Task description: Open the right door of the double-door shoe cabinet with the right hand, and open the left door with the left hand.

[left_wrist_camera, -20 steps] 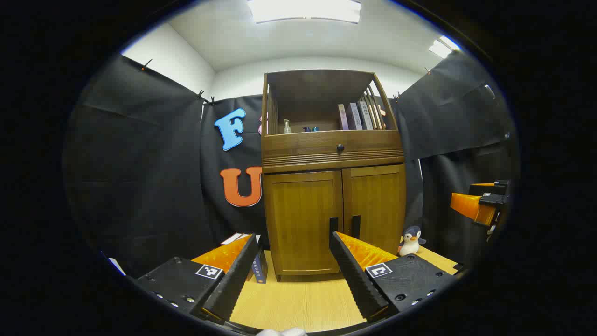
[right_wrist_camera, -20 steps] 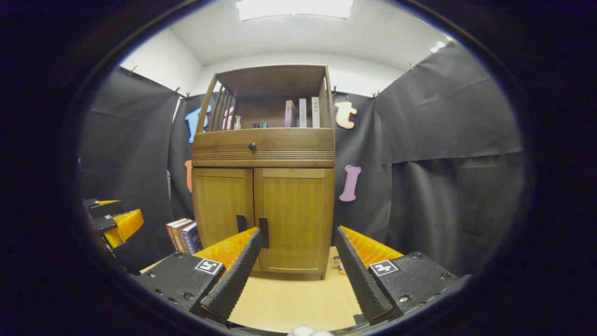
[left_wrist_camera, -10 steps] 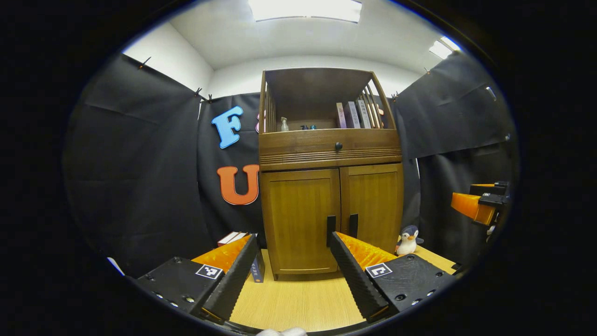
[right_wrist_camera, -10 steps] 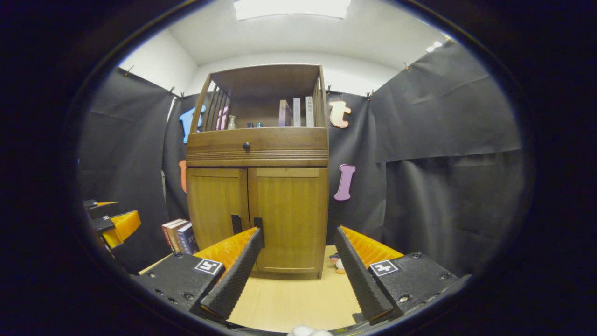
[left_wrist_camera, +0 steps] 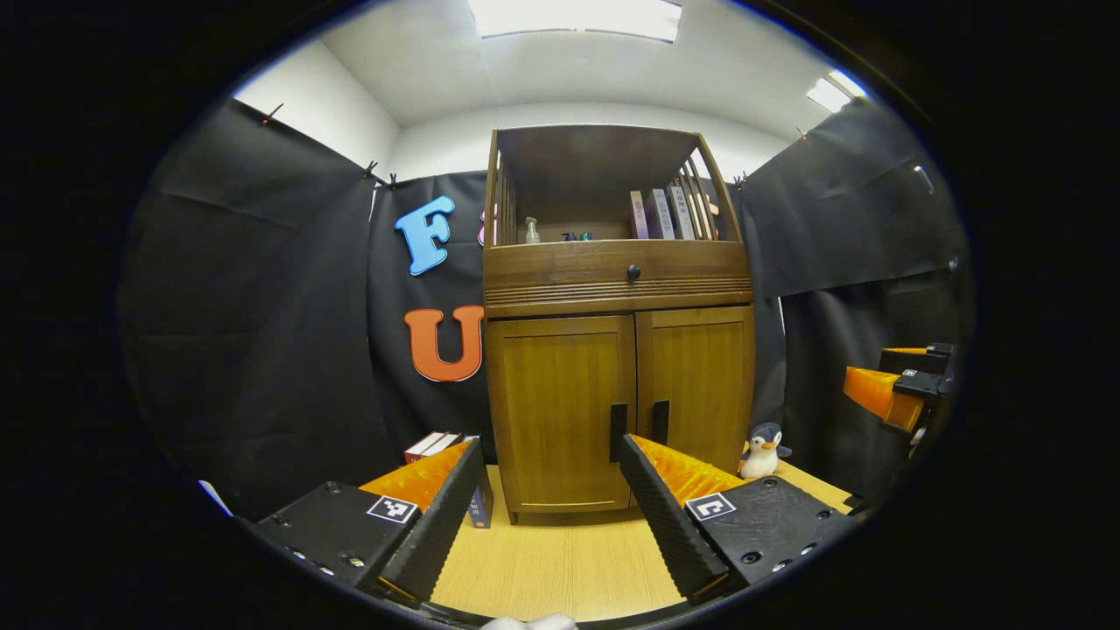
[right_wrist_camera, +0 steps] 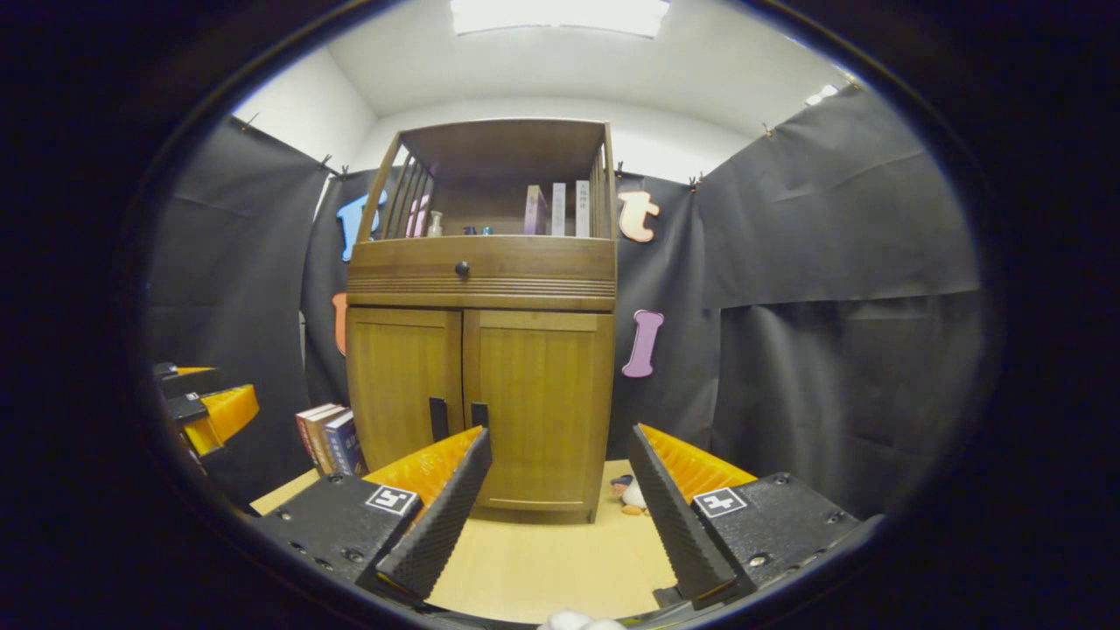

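Seen from both tools: shoe cabinet (left_wrist_camera: 617,350) standing upright at the back of the pale wooden surface (left_wrist_camera: 560,569), both doors shut. Right door (right_wrist_camera: 538,407) and left door (left_wrist_camera: 560,411) meeting at the centre seam, each with a short dark vertical handle beside it: right handle (right_wrist_camera: 479,415), left handle (left_wrist_camera: 618,420). Right tool (right_wrist_camera: 560,499) spread wide, pinching nothing, well short of the cabinet front, with the right handle lying ahead and above its left-side finger. Left tool (left_wrist_camera: 547,503) likewise spread and empty, the left handle ahead and just above its right-side finger. Long axis of both handles vertical, so probably a sideways straddle by the fingers before any pull. Neither tool plainly nearer, judging by these views; right door first by the task's order. Stack of books (right_wrist_camera: 328,437) on the surface left of the cabinet, a penguin toy (left_wrist_camera: 764,449) to its right, both clear of the doors' likely swing only by a small margin.
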{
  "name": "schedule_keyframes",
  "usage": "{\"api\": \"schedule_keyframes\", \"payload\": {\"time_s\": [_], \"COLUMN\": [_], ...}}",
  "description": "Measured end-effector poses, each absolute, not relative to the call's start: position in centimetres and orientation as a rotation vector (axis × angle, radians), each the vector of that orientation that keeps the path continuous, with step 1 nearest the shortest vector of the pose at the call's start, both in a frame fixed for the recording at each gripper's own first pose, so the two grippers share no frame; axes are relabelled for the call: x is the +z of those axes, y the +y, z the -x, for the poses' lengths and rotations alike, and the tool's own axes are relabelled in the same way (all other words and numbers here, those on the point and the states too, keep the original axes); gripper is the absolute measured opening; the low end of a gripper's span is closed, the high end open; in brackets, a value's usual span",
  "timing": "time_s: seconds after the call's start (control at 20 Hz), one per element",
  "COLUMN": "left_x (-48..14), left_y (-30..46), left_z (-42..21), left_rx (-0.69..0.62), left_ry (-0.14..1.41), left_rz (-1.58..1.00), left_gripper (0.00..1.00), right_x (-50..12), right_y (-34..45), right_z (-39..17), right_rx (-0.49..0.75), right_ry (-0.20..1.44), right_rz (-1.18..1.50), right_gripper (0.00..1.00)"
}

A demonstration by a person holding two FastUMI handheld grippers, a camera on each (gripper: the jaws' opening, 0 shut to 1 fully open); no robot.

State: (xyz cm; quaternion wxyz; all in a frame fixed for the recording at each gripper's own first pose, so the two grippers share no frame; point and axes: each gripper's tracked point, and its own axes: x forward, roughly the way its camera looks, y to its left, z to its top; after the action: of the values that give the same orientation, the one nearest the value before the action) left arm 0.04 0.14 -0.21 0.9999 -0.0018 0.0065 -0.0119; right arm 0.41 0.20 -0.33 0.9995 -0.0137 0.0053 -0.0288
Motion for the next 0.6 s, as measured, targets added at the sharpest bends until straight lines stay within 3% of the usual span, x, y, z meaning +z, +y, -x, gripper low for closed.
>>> {"api": "schedule_keyframes", "payload": {"time_s": [0.35,0.4,0.45,0.6], "left_x": [-0.6,-0.7,-0.9,-1.0], "left_y": [1.5,1.9,2.3,3.3], "left_z": [1.0,1.1,1.2,1.4], "left_rx": [-0.007,0.005,0.019,0.070], "left_ry": [0.030,0.036,0.041,0.058], "left_rz": [0.001,0.002,0.003,0.005], "left_gripper": [0.95,1.00,0.95,0.95], "right_x": [-2.3,-2.5,-2.7,-3.9], "right_y": [0.2,0.7,0.9,1.9], "right_z": [-3.9,-5.2,-6.4,-9.9], "right_rx": [-0.077,-0.069,-0.062,-0.019], "right_ry": [0.024,0.026,0.028,0.051], "right_rz": [0.004,0.005,0.007,-0.004], "right_gripper": [1.00,1.00,1.00,0.99]}}
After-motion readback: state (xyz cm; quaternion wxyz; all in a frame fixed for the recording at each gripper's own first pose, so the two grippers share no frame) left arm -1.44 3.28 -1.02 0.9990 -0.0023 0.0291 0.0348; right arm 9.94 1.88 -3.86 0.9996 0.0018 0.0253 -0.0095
